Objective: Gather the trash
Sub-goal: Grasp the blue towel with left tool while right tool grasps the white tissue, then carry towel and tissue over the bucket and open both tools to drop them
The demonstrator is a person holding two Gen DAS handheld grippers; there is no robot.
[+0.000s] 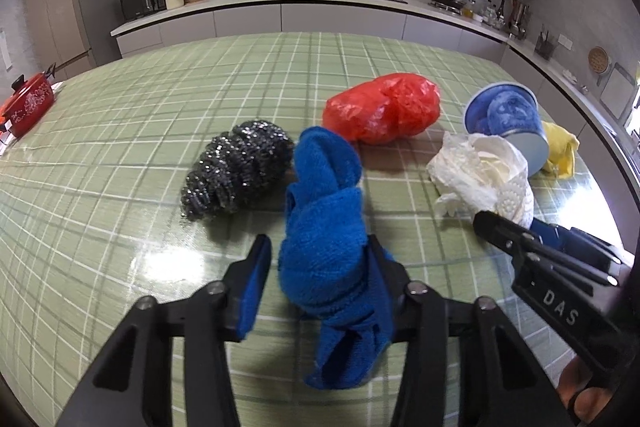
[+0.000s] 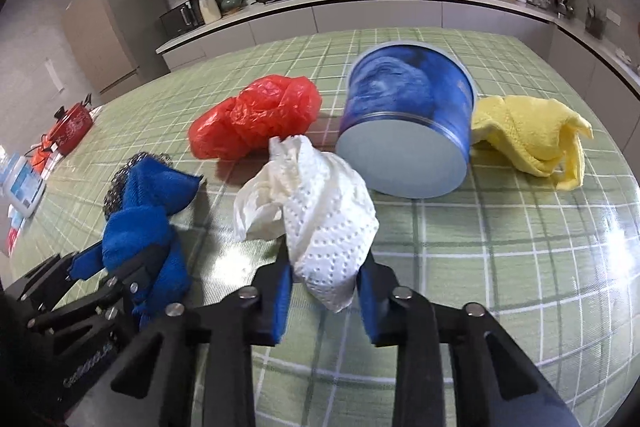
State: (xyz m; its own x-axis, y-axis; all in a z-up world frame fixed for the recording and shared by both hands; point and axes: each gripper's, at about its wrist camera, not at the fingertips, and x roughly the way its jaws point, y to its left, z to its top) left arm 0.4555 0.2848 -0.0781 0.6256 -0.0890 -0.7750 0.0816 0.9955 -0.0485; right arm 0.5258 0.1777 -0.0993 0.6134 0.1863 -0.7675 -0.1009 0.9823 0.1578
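Note:
A blue cloth [image 1: 320, 227] lies bunched on the green checked table [image 1: 120, 187], between the jaws of my left gripper [image 1: 318, 247]. Its right pad touches the cloth; a thin gap shows at the left pad. The right wrist view shows this gripper [image 2: 116, 259] around the cloth [image 2: 140, 227]. My right gripper [image 2: 326, 263] is shut on a crumpled white paper towel [image 2: 320, 215], pinched at its near end. From the left wrist view, that gripper [image 1: 512, 223] meets the towel [image 1: 476, 171] from the right.
A steel scourer [image 1: 236, 171] sits left of the blue cloth. Behind lie a red plastic bag [image 2: 256, 119], a tipped blue tin [image 2: 404, 131] stuffed with blue fabric, and a yellow cloth [image 2: 528, 135]. A red pot [image 1: 26, 103] stands at the table's far left edge.

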